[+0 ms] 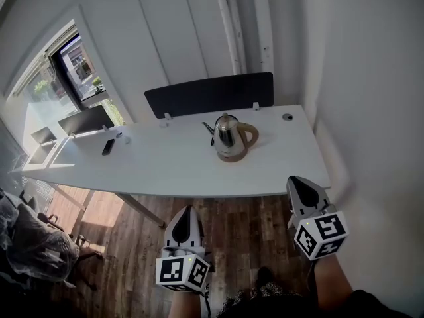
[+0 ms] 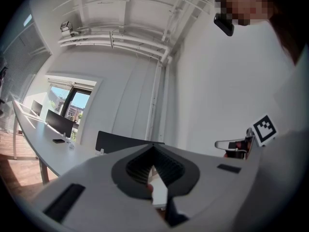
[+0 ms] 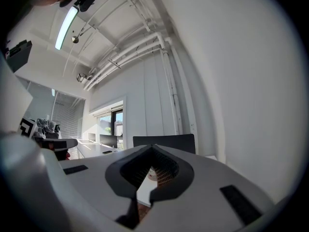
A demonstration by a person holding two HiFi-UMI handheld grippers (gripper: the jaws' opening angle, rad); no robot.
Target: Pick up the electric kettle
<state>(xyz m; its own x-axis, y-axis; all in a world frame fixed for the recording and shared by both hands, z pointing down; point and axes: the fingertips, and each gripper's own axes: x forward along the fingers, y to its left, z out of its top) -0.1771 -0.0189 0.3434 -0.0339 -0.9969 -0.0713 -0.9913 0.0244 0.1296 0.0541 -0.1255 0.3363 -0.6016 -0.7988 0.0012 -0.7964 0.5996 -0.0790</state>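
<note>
A steel electric kettle (image 1: 230, 136) with a tan handle and base stands upright on the long white table (image 1: 165, 167), right of its middle. Both grippers hang over the wood floor in front of the table's near edge, pointing level at it. My left gripper (image 1: 187, 209) is below and left of the kettle, well short of the edge; its jaws meet at the tip (image 2: 153, 146) with nothing held. My right gripper (image 1: 296, 179) is at the edge, right of the kettle, also shut and empty (image 3: 153, 148). In both gripper views the jaw bodies hide the kettle.
A dark divider panel (image 1: 209, 93) runs along the table's far edge behind the kettle. A small black device (image 1: 107, 146) and a monitor (image 1: 85, 119) sit at the table's left. A white wall (image 1: 371, 111) is close on the right. A plastic-covered chair (image 1: 33, 244) stands at lower left.
</note>
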